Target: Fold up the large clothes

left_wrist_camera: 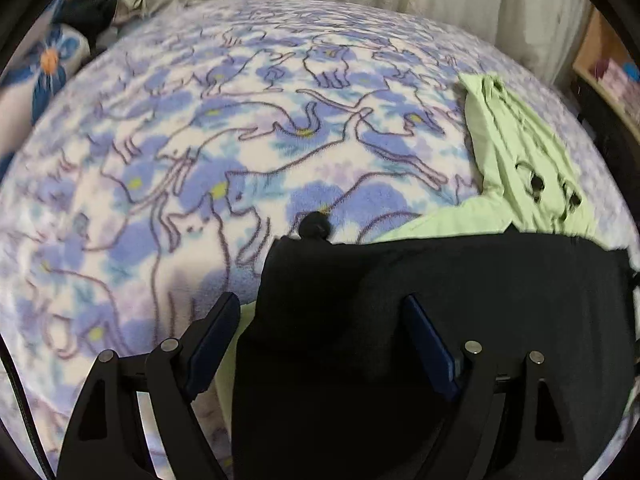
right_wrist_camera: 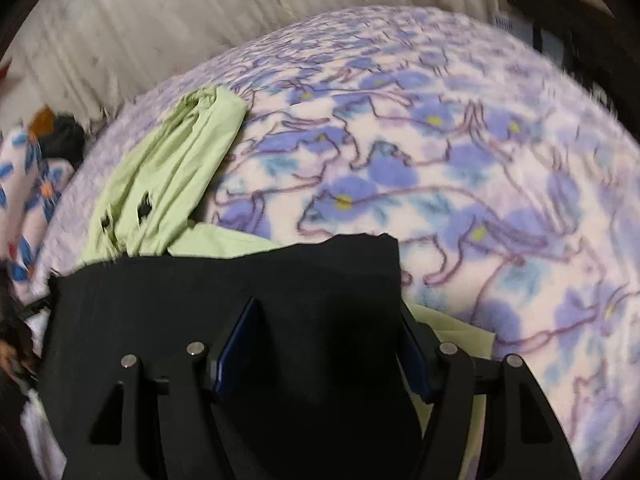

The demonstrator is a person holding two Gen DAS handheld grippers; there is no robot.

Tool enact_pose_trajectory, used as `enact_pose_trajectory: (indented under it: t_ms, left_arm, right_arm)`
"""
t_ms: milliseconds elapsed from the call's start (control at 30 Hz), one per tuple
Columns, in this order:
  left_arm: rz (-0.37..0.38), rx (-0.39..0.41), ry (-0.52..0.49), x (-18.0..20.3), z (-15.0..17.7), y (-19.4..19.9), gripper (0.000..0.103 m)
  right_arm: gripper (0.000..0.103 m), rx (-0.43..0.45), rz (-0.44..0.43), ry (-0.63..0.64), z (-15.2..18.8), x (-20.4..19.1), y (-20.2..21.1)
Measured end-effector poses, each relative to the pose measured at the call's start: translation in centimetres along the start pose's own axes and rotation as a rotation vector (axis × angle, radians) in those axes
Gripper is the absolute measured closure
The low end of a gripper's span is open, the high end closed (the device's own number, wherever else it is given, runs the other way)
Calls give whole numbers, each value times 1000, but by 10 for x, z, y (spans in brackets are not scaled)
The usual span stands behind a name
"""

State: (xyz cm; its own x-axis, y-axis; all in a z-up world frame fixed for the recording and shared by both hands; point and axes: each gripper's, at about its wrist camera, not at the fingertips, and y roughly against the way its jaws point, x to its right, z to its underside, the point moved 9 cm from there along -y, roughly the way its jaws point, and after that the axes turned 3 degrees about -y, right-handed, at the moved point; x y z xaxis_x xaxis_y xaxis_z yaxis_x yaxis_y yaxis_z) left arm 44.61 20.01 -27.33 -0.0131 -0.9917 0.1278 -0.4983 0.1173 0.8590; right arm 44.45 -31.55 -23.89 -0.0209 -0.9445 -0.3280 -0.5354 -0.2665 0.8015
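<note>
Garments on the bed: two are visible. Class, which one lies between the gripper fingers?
The black garment; it fills the gap in both wrist views. The light green garment lies beyond it on the blanket.

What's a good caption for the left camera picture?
Left gripper hovers over black cloth, green garment behind, on cat-print blanket.

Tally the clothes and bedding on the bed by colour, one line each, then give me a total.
Black garment: 1
Light green garment: 1
Purple cat-print blanket: 1
Blue-flower bedding at the bed's far edge: 1
Total: 4
A dark bundle beside the flower bedding is too blurred to name, so it is left out.
</note>
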Motion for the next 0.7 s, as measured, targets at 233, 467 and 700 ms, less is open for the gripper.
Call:
enact_pose_trajectory:
  t_ms: [233,467,700]
  left_arm:
    - [11,56,61,-12,-3,-4,70]
    - [-99,148,1,6,-6,30,96]
    - [-143,227,-15,25,-40,51,97]
  right_arm:
    - [70,33,34,28,2,-2,-3]
    - [95,182,92,55,1,-15,36]
    - [95,286,165,18,-28,-18,61]
